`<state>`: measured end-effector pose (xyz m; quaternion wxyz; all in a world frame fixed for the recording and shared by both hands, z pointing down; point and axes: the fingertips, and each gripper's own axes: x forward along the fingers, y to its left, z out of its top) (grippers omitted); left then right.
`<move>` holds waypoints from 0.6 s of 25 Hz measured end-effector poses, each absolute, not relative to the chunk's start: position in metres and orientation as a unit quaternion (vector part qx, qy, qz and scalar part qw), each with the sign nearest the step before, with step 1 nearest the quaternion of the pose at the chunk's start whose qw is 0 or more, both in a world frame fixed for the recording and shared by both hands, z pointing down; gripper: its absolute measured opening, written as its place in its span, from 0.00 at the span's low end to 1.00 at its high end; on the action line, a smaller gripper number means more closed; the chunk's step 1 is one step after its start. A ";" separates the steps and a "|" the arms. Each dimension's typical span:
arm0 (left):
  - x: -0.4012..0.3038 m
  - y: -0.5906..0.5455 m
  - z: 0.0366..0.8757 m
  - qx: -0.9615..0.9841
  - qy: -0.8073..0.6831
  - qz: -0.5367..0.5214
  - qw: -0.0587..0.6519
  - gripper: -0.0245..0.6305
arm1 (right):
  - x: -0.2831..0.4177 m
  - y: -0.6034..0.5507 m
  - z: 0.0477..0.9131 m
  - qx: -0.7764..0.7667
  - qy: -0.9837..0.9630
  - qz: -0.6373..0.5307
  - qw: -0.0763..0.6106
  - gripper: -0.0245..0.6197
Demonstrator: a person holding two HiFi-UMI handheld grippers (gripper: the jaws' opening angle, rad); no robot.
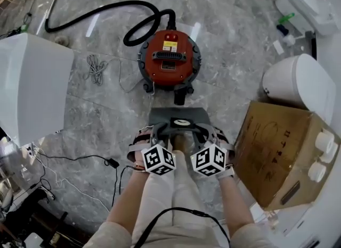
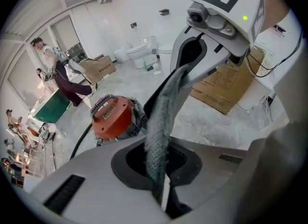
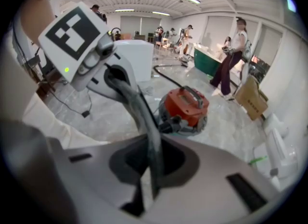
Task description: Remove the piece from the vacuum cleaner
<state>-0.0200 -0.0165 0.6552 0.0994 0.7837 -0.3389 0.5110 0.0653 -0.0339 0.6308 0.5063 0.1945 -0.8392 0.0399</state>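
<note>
One grey piece (image 1: 178, 120) is hanging clear of the red vacuum (image 1: 169, 58), over the floor just in front of the person, and both grippers are holding it. The left gripper (image 1: 155, 135) is pinching its left edge with jaws nearly together, and the right gripper (image 1: 205, 135) is doing the same on the right edge. In each gripper view the piece is showing as a thin grey strip running from the jaws toward the other gripper.

Trouble is most likely coming from the grip. The piece is looking thin, so hands drifting apart or twisting could be pulling it out of one pair of jaws and dropping it. The black hose (image 1: 101, 13) is curling away behind the vacuum. A cardboard box (image 1: 282, 154) is standing close on the right, probably crowding that arm, and a black cable (image 1: 80, 159) is trailing across the floor at the left.
</note>
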 end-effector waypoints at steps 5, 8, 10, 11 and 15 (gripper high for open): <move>-0.019 -0.013 0.620 0.789 -0.335 0.507 0.089 0.09 | 0.066 -0.028 0.597 0.198 -0.843 0.052 0.498 0.08; -0.020 -0.014 0.600 0.794 -0.335 0.499 0.089 0.09 | 0.065 -0.029 0.577 0.198 -0.846 0.048 0.493 0.08; -0.020 -0.012 0.587 0.796 -0.333 0.498 0.085 0.09 | 0.065 -0.029 0.564 0.194 -0.847 0.044 0.492 0.08; -0.020 -0.011 0.581 0.797 -0.331 0.498 0.084 0.09 | 0.065 -0.028 0.558 0.193 -0.848 0.042 0.492 0.08; -0.022 -0.005 0.559 0.797 -0.334 0.497 0.083 0.09 | 0.063 -0.024 0.536 0.193 -0.849 0.041 0.490 0.08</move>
